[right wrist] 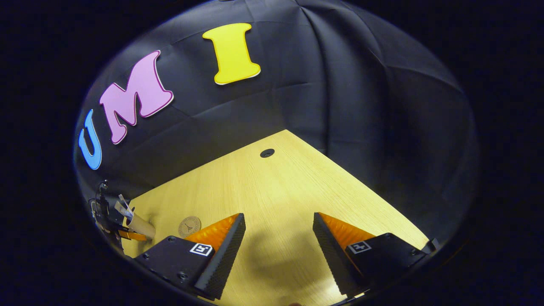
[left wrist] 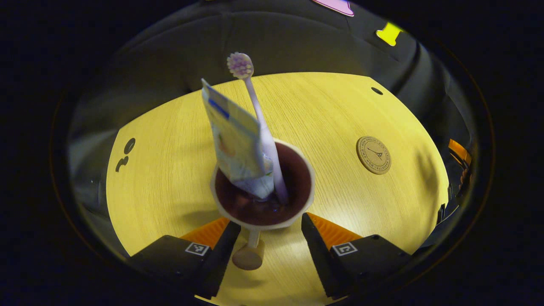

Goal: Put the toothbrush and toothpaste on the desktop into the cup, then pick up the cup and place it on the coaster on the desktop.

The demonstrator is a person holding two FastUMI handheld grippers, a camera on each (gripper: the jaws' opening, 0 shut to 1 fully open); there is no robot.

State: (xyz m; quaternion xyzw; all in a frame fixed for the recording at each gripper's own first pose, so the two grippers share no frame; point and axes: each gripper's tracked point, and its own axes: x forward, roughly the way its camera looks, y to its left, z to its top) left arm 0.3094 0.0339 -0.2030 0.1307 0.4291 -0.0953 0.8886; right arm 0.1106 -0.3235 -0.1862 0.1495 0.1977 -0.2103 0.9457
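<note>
A cream cup (left wrist: 263,199) with a dark inside holds a pale toothbrush (left wrist: 260,123), head up, and a toothpaste tube (left wrist: 236,144) leaning left. My left gripper (left wrist: 268,221) is shut on the cup below its rim, one finger on each side, and the cup's handle (left wrist: 248,255) points back between the fingers. The cup's shadow falls on the desk to the left. The round wooden coaster (left wrist: 373,154) lies on the desk to the right of the cup. In the right gripper view my right gripper (right wrist: 278,238) hangs open over bare desk, with the coaster (right wrist: 189,226) and the held cup (right wrist: 140,227) at far left.
The yellow wooden desk (left wrist: 323,110) has a small dark hole (left wrist: 376,90) near its far right corner and dark marks (left wrist: 125,153) at its left edge. The black cloth wall stands behind the desk. The same hole (right wrist: 267,153) lies ahead of the right gripper.
</note>
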